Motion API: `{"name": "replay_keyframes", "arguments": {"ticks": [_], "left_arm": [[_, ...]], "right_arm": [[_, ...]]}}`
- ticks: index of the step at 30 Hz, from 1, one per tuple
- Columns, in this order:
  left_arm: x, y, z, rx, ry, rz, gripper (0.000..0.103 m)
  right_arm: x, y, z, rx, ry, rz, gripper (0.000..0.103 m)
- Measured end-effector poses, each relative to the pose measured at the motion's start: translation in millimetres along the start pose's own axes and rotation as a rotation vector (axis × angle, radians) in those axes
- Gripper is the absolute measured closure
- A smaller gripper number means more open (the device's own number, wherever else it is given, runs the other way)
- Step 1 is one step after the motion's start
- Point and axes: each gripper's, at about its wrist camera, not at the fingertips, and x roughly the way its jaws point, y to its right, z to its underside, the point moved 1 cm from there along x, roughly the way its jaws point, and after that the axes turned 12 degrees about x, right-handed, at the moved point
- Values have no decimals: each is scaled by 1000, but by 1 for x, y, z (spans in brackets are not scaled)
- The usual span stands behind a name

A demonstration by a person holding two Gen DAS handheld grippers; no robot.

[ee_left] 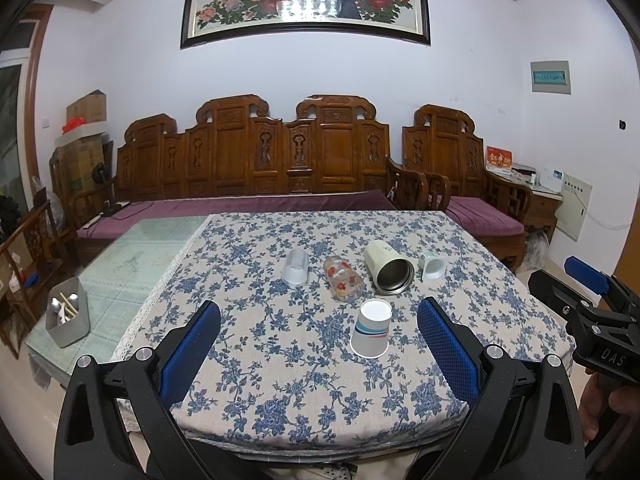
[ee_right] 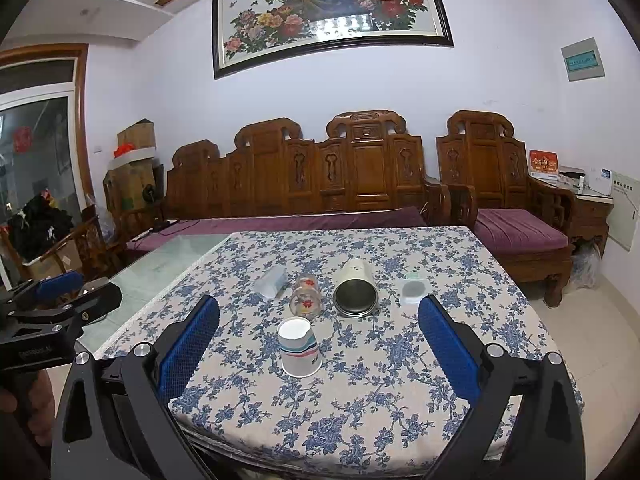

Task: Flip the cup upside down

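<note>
Paper cup (ee_left: 371, 334) stands mouth-down, lower centre of frame, apparently already flipped. Left gripper (ee_left: 319, 344) and right gripper (ee_right: 319, 340): jaws wide apart, empty, held back near the table (ee_left: 500, 280) edge.

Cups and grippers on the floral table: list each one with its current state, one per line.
paper cup: upside down, mouth on the cloth
clear plastic cup: lying on its side
flowered glass: lying on its side
metal-lined tumbler: on its side, mouth toward the cameras
small pale green cup: tipped on its side
left gripper: jaws open, holding nothing
right gripper: jaws open, holding nothing
</note>
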Motion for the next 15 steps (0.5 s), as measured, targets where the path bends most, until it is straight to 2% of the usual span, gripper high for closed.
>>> {"name": "replay_keyframes", "arguments": {"ticks": [15], "left_arm": [[0,0,-1,-3,1,0,8]], "right_arm": [[2,-2,2,-1,-3,-6,3]]}}
